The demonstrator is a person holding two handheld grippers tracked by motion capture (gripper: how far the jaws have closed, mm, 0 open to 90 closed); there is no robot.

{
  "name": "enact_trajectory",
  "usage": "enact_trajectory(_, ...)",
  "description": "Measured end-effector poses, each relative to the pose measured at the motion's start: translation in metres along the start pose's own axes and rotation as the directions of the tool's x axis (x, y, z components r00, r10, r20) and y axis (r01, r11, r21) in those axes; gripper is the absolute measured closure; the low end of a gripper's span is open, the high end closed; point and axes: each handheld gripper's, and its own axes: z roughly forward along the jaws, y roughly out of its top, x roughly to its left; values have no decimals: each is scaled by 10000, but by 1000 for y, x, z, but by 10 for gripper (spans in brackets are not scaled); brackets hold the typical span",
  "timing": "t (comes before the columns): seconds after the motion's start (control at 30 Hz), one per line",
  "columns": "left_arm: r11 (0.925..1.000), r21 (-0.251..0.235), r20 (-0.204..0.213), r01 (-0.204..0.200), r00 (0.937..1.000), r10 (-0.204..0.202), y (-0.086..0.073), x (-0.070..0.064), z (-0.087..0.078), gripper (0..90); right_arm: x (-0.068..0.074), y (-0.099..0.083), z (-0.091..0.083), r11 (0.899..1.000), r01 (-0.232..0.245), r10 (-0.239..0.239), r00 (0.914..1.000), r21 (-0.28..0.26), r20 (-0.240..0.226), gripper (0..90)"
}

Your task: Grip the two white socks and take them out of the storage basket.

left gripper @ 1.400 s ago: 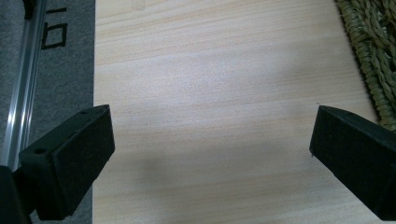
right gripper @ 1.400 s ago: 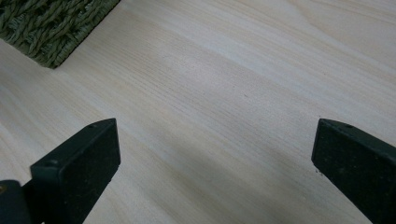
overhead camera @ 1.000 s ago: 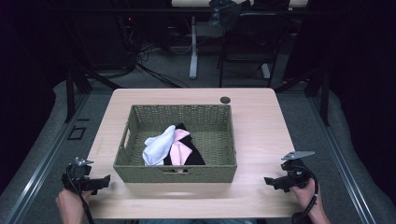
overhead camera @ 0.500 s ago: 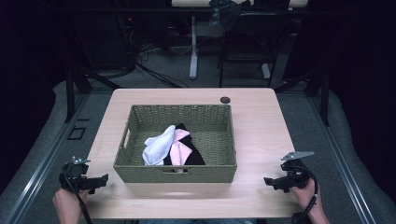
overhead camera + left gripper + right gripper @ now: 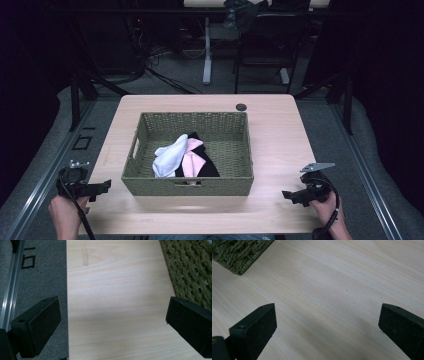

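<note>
Surface: light wood table [image 5: 280,135], dark room behind, cables and chair legs past its far edge.
Clothes: white [image 5: 169,157], pink [image 5: 192,162] and black [image 5: 207,167] pieces heaped in the basket's near half, toward its left; loose pile, looks ready for picking out.
Basket: green woven basket [image 5: 235,145], centre of table, handle slots on left and near walls.
Left gripper [image 5: 102,186]: just off the basket's near-left corner, at the table edge; jaws wide apart, holding nothing, clear of the weave.
Right gripper [image 5: 289,195]: off the basket's near-right corner, apart from it; jaws spread wide, nothing between them.
Read: both parked either side, likely start pose before reaching in.
Other: small dark disc [image 5: 241,107] beyond the basket's far wall.
</note>
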Motion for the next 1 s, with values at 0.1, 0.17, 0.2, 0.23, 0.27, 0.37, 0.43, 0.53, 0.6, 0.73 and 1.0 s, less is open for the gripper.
enact_trajectory(0.1, 10000, -57, 2, -78, 10000, 78, 9, 0, -8, 3, 1, 0, 0, 10000, 9, -9, 10000, 4, -22, 12)
enact_trajectory(0.17, 9998, -34, -6, -209, 9998, 209, 12, 0, -10, 3, 1, 0, 0, 10000, 13, -13, 10000, 1, -23, 12)
enact_trajectory(0.2, 9996, -58, 4, -260, 9997, 260, 17, -1, -13, 3, 1, 0, 1, 10000, 11, -11, 10000, 6, -28, 12)
enact_trajectory(0.23, 9996, -71, 19, -274, 9996, 274, 19, -2, -14, 3, 1, 0, 1, 10000, 16, -16, 10000, 17, -25, 12)
enact_trajectory(0.27, 9996, -71, 19, -274, 9996, 274, 19, -2, -14, 3, 1, 0, 1, 10000, 16, -16, 10000, 17, -25, 12)
enact_trajectory(0.37, 9992, -69, 112, -400, 9991, 401, 27, -4, -17, 2, 1, 0, 1, 10000, 12, -12, 10000, 7, -46, 12)
enact_trajectory(0.43, 9987, -80, 171, -512, 9985, 513, 32, -6, -19, 2, 1, 0, 1, 10000, 7, -7, 10000, -7, -36, 12)
enact_trajectory(0.53, 9978, -48, 265, -658, 9975, 659, 41, -10, -21, 2, 1, 0, 0, 10000, 5, -5, 10000, -8, -46, 12)
enact_trajectory(0.6, 9969, -5, 318, -786, 9964, 785, 48, -13, -23, 3, 1, 0, 0, 10000, 4, -4, 10000, -7, -46, 12)
enact_trajectory(0.73, 9945, -38, 415, -1047, 9936, 1048, 62, -19, -27, 2, 1, 0, 0, 10000, 3, -3, 10000, -20, -50, 13)
enact_trajectory(1.0, 9882, -153, 639, -1525, 9861, 1532, 88, -34, -35, 2, 1, 0, 0, 10000, 9, -9, 10000, -26, -66, 13)
